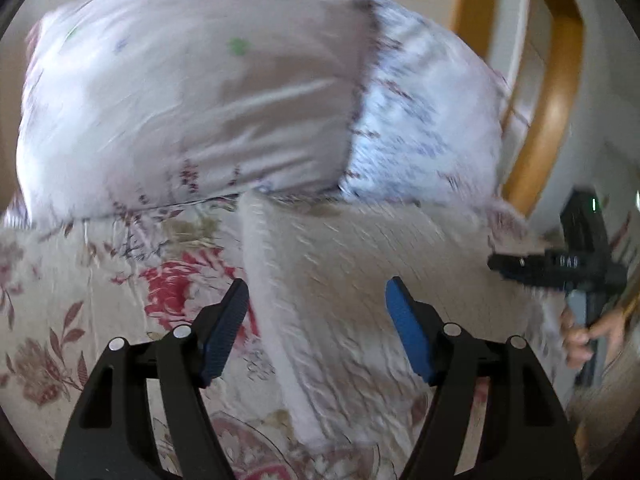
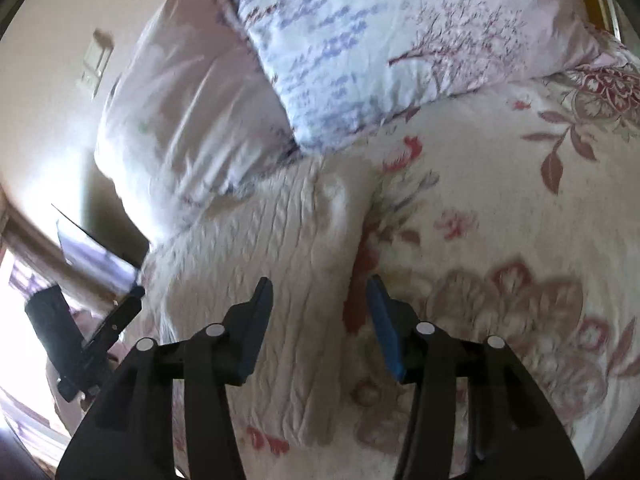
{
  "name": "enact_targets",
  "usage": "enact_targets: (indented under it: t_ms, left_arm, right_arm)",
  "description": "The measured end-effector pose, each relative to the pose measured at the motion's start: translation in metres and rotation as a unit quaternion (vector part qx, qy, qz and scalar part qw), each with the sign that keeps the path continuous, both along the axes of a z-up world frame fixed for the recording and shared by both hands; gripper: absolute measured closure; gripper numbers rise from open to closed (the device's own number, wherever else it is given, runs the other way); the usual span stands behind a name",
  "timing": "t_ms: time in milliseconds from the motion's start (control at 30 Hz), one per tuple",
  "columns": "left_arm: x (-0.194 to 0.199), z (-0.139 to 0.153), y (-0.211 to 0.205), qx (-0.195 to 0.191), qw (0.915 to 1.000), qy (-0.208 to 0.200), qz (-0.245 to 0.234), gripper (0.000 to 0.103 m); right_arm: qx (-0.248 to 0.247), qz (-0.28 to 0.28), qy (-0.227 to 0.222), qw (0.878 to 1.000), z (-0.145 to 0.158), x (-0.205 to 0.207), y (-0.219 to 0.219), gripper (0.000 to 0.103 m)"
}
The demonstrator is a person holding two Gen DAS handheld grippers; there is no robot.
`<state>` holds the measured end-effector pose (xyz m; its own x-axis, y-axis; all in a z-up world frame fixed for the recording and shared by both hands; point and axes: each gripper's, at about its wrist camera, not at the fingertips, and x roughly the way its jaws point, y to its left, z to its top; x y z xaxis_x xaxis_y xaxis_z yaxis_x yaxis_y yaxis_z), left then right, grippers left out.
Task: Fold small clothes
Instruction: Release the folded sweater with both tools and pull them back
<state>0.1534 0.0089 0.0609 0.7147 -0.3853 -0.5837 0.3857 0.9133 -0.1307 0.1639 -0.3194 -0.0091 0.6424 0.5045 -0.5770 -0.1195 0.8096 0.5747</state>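
A small cream cable-knit garment [image 1: 352,288] lies flat on the flowered bedspread [image 1: 80,288], its left edge folded into a long straight band. My left gripper [image 1: 316,300] hovers over that left part, open, with nothing between its blue pads. In the right wrist view the same knit garment [image 2: 260,264] spreads out from the pillows toward the camera. My right gripper [image 2: 320,300] stands open over the garment's right edge, and its pads press on nothing. The right gripper [image 1: 560,268] also shows at the right border of the left wrist view, with a hand [image 1: 580,336] on its handle.
Two pale printed pillows [image 1: 192,92] [image 2: 380,40] lie right behind the garment. A wooden bed frame [image 1: 552,112] rises at the right. The left gripper [image 2: 100,332] shows at the left of the right wrist view. The flowered bedspread [image 2: 520,240] stretches off to the right.
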Motion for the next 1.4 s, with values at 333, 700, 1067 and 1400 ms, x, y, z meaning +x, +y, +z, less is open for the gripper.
enact_targets:
  t_ms: [333, 700, 1067, 1400]
  left_arm:
    - [0.011, -0.038, -0.031, 0.115, 0.9926, 0.034, 0.017, 0.026]
    - [-0.01, -0.038, -0.018, 0.113, 0.9919, 0.035, 0.047, 0.022]
    - [-0.009, -0.047, -0.02, 0.127, 0.989, 0.047, 0.059, 0.015]
    - [-0.028, -0.035, 0.006, 0.066, 0.9929, 0.063, 0.076, 0.009]
  right_arm:
    - [-0.141, -0.046, -0.01, 0.989, -0.002, 0.0, 0.023, 0.09]
    - [-0.207, 0.001, -0.123, 0.971, 0.02, -0.06, 0.069, 0.051]
    - [-0.257, 0.012, -0.054, 0.965, -0.012, -0.042, 0.083, 0.049]
    - [-0.197, -0.037, -0.077, 0.977, 0.009, -0.072, 0.054, 0.015]
